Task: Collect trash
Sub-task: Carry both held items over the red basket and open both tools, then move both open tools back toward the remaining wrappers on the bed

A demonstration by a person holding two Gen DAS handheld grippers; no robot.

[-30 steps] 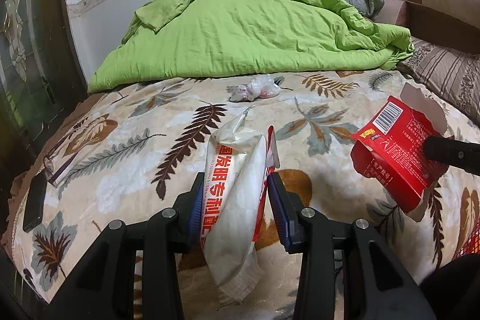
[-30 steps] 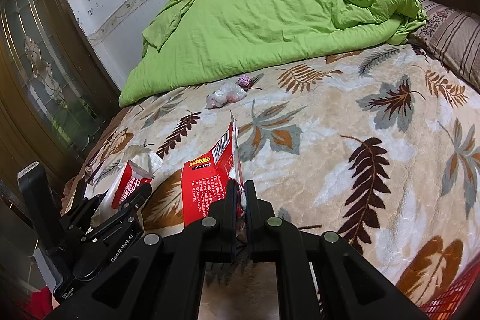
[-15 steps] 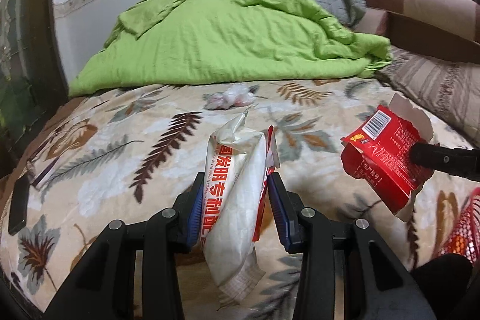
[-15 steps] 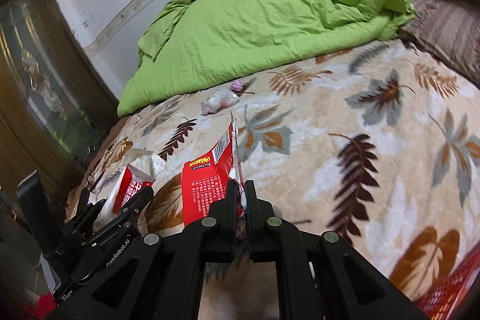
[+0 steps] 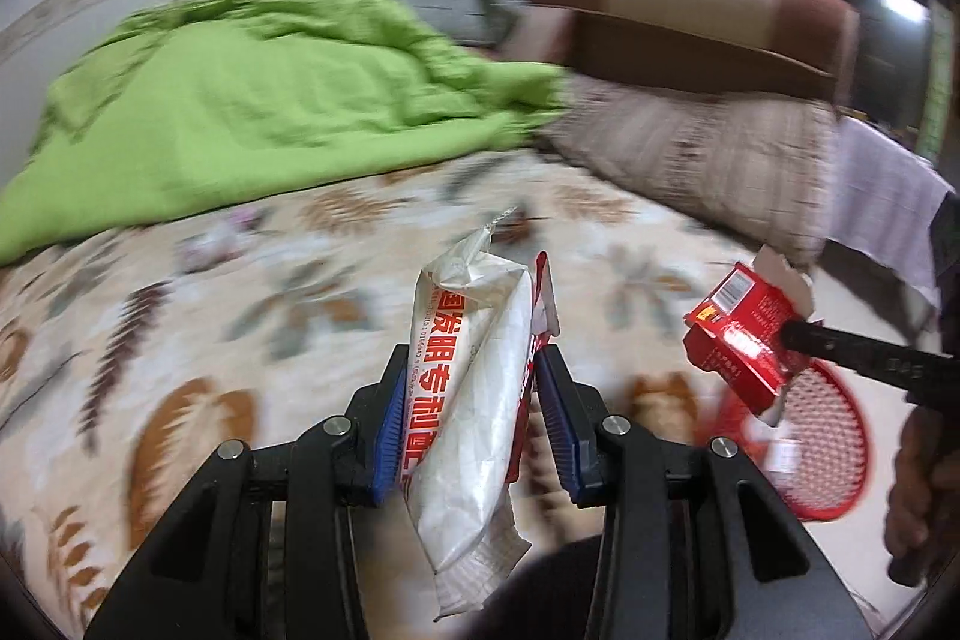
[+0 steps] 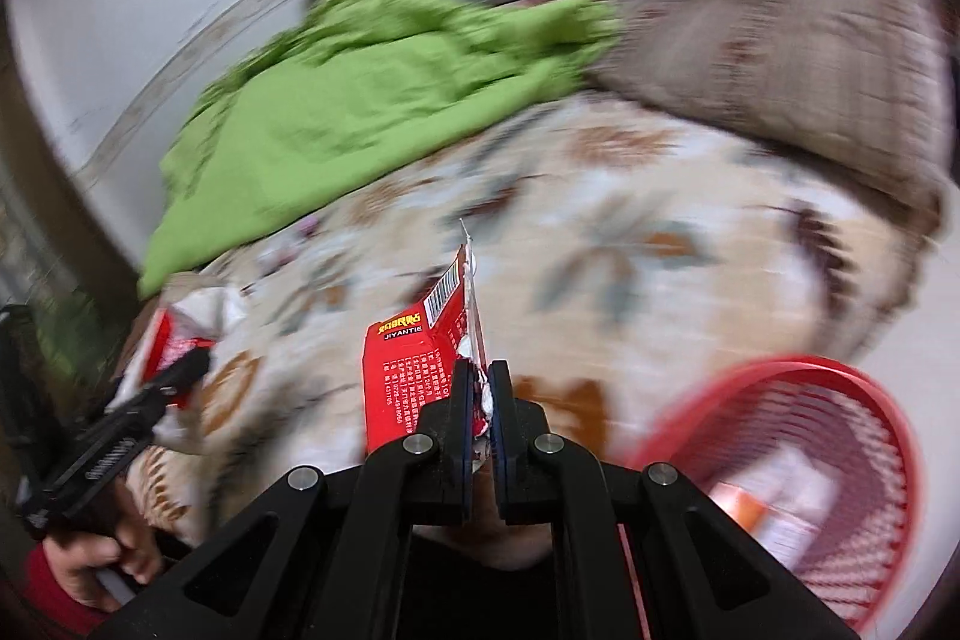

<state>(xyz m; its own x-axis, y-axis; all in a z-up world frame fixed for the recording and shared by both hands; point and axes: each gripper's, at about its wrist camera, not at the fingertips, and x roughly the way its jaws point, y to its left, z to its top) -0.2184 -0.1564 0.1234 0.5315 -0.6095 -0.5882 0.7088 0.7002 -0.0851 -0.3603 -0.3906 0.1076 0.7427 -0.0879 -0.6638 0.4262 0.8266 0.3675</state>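
Now the carrying step is in hand: both pieces of trash are lifted above the bed point(image 5: 300, 316) and are heading to the red mesh basket point(image 6: 840, 388) beside it. The left gripper point(image 5: 474, 418) is grasping a white and red plastic wrapper point(image 5: 468, 400) between its jaws. The right gripper point(image 6: 480, 394) is pinching a flattened red carton point(image 6: 414, 370), jaws clenched on its torn edge. Next, I think, each one needs to come over the basket's opening before the jaws are releasing. A small crumpled wrapper point(image 5: 207, 244) is lying on the bed, blurred.
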